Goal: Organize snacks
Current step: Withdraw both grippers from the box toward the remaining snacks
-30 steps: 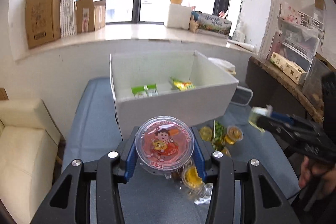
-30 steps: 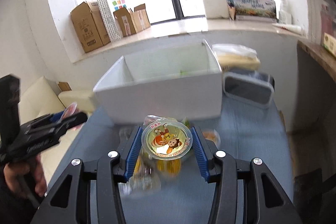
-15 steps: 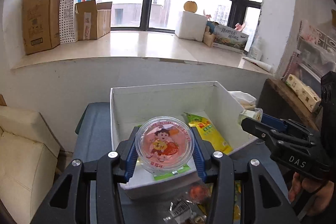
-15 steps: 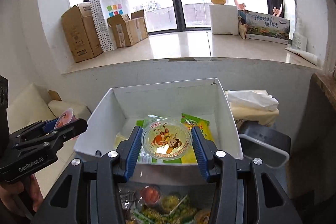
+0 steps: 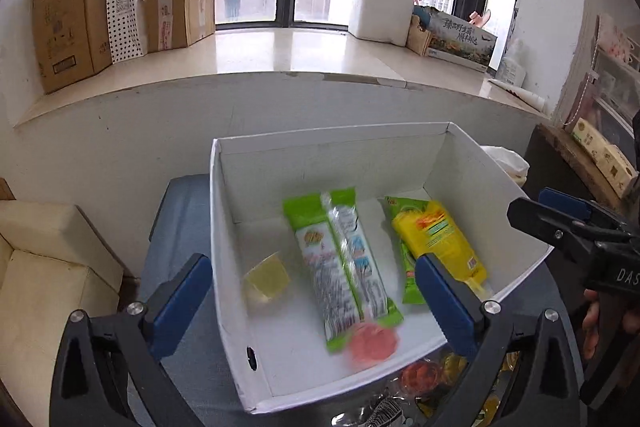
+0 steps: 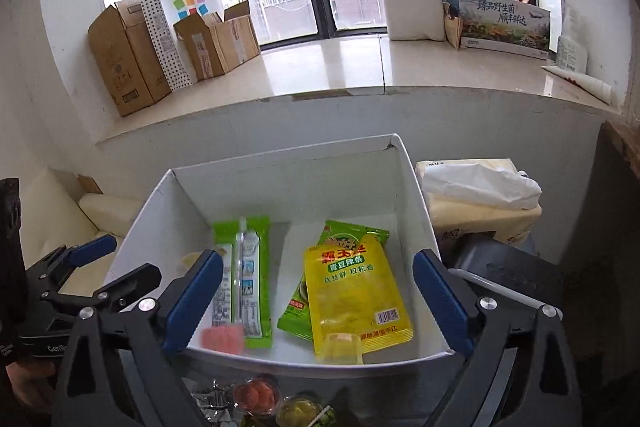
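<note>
Both grippers are open above the white box (image 5: 224,227), which also shows in the right wrist view (image 6: 416,195). My left gripper (image 5: 312,291) is empty; a blurred pink jelly cup (image 5: 373,343) lies below it in the box, also seen in the right wrist view (image 6: 223,338). My right gripper (image 6: 318,297) is empty; a blurred yellow jelly cup (image 6: 340,347) sits on the yellow snack bag (image 6: 352,291). A green wafer pack (image 5: 340,267) and the yellow bag (image 5: 436,239) lie in the box, with another pale yellow jelly cup (image 5: 267,279) at the left.
More jelly cups and wrapped snacks (image 6: 276,399) lie on the blue table in front of the box. A cream sofa (image 5: 44,267) is at left. A tissue pack (image 6: 476,187) and a grey bin (image 6: 504,267) stand right of the box. Cardboard boxes (image 5: 68,27) line the window sill.
Both grippers opened and let go of their jelly cups, which dropped into the white box. Both grippers also moved forward over the box.
</note>
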The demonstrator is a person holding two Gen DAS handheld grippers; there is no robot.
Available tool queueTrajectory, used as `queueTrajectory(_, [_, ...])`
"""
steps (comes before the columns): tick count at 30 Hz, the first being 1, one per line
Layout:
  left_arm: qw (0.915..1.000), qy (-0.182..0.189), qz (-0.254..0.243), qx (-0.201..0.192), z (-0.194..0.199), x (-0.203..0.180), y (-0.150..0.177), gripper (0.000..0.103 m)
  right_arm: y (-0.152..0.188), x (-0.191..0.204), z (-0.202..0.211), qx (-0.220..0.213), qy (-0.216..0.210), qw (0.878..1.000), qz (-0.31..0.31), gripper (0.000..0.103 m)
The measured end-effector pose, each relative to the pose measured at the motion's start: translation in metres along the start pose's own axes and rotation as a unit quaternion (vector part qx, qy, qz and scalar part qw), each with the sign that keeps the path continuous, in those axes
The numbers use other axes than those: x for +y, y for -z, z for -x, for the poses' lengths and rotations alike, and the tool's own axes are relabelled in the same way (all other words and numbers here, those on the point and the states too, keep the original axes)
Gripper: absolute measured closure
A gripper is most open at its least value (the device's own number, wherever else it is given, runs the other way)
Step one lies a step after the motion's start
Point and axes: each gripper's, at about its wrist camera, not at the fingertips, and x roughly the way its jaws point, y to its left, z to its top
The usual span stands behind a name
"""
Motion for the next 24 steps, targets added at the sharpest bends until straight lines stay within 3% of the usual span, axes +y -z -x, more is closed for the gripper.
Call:
queueTrajectory(13, [0.9998, 0.001, -0.014, -0.014, 0.037, -0.013, 0.012, 0.000, 0.026, 0.005, 0.036, -0.016, -0.020, 1.000, -0.001, 0.001])
queueTrajectory(19, [0.9987, 0.012, -0.029, -0.040, 0.087, -0.027, 0.050, 0.000, 0.064, -0.002, 0.074, -0.033, -0.032, 0.999, -0.003, 0.000])
queueTrajectory(24, [0.9978, 0.053, -0.016, -0.038, 0.125, -0.031, 0.100, 0.000, 0.110, -0.022, 0.094, -0.026, -0.030, 0.999, -0.016, 0.000])
